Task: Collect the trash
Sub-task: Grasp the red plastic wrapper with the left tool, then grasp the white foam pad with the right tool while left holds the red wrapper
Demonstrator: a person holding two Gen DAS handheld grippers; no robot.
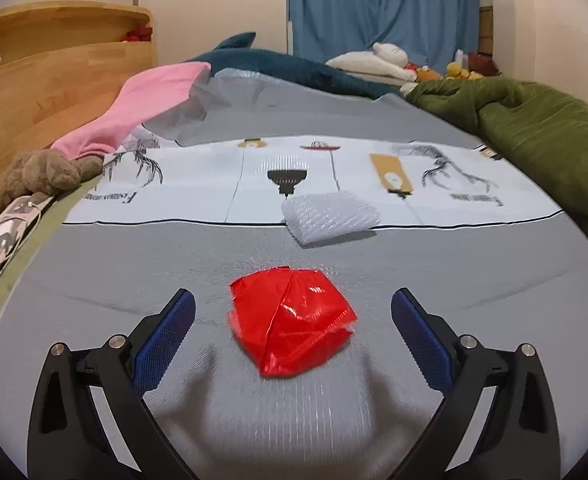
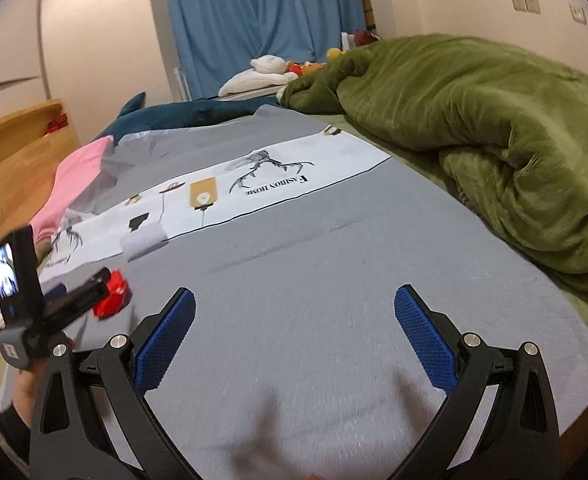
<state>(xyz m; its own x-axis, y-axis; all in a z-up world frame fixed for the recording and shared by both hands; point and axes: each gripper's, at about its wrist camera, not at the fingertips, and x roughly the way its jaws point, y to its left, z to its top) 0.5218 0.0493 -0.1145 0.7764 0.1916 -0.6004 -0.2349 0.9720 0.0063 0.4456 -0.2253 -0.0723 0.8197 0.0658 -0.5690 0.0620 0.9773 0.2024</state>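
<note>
A crumpled red plastic wrapper [image 1: 292, 320] lies on the grey bed sheet [image 1: 134, 272], between the blue pads of my left gripper [image 1: 293, 330], which is open and set around it without touching. Farther on lies a folded piece of clear bubble wrap [image 1: 330, 216], on the white printed strip. In the right wrist view my right gripper [image 2: 294, 336] is open over bare grey sheet [image 2: 334, 280] with nothing between its fingers. The red wrapper [image 2: 112, 294] and the bubble wrap [image 2: 144, 240] show at the far left there, with the left gripper [image 2: 74, 296] and its camera partly covering the wrapper.
A bunched green blanket [image 2: 494, 140] fills the right side of the bed. A pink cloth [image 1: 142, 108], a brown plush toy [image 1: 38, 176] and a blue shark plush [image 1: 286, 64] lie along the left and far side. A wooden headboard [image 1: 46, 76] stands at left; papers and a cable [image 1: 2, 236] lie near it.
</note>
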